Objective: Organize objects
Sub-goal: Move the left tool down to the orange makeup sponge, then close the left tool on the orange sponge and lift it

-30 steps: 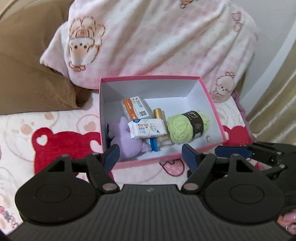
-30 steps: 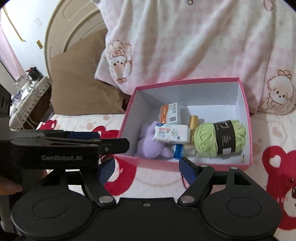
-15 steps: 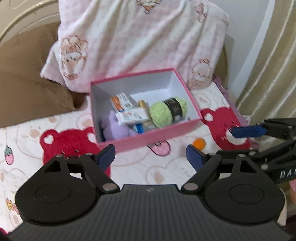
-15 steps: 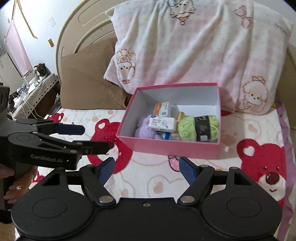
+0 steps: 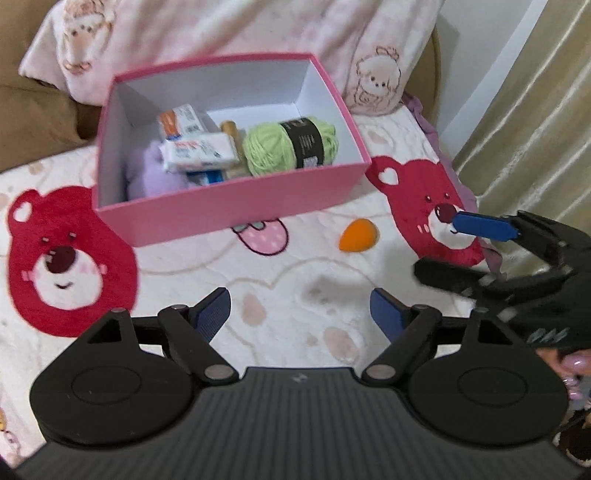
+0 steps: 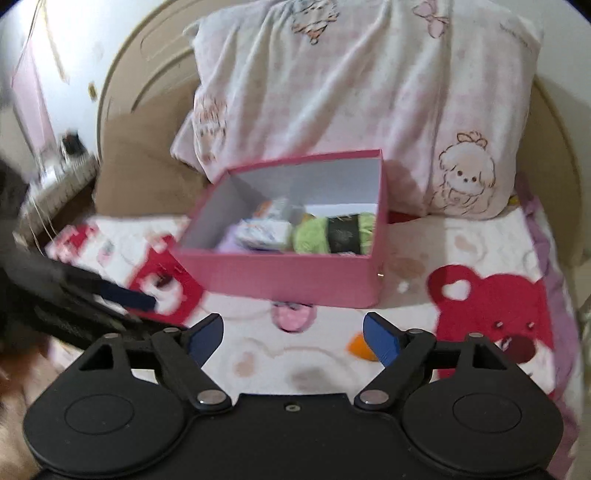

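Note:
A pink box (image 5: 229,218) (image 6: 280,280) stands on the bed. It holds a green yarn ball (image 5: 280,147) (image 6: 332,232), a tissue pack (image 5: 199,151), a purple plush (image 5: 151,177) and an orange-white carton (image 5: 181,122). An orange egg-shaped sponge (image 5: 358,240) (image 6: 360,347) lies on the sheet in front of the box's right corner. My left gripper (image 5: 299,299) hovers over the sheet short of the box, jaws wide and closing slightly, nothing between them. My right gripper (image 6: 292,321) (image 5: 454,251) is opening and empty, its right finger just beside the sponge.
A pink cartoon pillow (image 5: 221,33) (image 6: 351,92) leans behind the box, with a brown pillow (image 5: 33,122) to its left. A beige curtain (image 5: 535,110) hangs at the bed's right edge. The white sheet carries red bear prints (image 5: 62,258). A curved headboard (image 6: 147,55) rises behind.
Both grippers have pulled back from the box and sunk toward the sheet. The orange sponge has come into view. The right gripper's jaws stand wider than before.

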{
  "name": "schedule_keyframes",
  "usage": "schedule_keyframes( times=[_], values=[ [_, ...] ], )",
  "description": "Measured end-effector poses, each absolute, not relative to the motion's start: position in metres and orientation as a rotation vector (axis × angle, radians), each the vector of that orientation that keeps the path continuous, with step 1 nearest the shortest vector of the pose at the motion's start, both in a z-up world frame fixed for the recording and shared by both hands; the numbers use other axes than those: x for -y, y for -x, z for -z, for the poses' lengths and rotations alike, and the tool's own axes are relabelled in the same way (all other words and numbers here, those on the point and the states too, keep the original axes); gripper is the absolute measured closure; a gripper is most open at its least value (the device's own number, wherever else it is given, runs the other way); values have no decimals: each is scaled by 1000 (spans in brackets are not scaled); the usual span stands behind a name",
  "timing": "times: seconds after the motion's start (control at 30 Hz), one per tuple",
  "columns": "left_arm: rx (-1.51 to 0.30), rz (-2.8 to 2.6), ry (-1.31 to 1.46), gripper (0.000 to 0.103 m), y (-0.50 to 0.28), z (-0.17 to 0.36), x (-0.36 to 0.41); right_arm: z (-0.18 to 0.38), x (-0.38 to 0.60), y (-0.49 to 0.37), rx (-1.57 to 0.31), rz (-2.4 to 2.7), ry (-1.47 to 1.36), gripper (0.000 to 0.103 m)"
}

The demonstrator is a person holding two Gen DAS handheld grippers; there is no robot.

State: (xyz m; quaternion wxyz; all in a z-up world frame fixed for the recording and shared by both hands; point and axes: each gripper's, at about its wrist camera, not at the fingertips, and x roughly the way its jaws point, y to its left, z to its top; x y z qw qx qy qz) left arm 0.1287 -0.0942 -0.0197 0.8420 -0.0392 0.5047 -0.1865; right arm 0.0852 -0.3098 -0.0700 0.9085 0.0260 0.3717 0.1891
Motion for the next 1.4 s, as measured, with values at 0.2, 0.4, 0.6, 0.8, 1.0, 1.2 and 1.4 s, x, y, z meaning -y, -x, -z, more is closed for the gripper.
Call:
schedule_keyframes(
  times=[0.2,0.4,0.6,0.8,1.0,1.2,1.4],
  values=[
    [-1028,339,53,21,-144,50,109,119,304,-95,-773,-370,153,17],
    [-971,394,86,23,-161,75,121,156,299,-119,-816,-408,250,17],
    [-923,500,133,23,-178,93,134,184,307,-145,-831,-351,205,17],
    [-953,556,129,23,-201,126,156,199,314,-142,-809,-341,120,21],
    [-935,598,188,39,-209,150,173,212,313,-149,-820,-286,136,48],
    [-954,593,216,57,-212,155,181,210,315,-147,-802,-299,144,52],
    [-932,637,204,69,-199,146,175,202,310,-142,-784,-311,141,52]
  ],
)
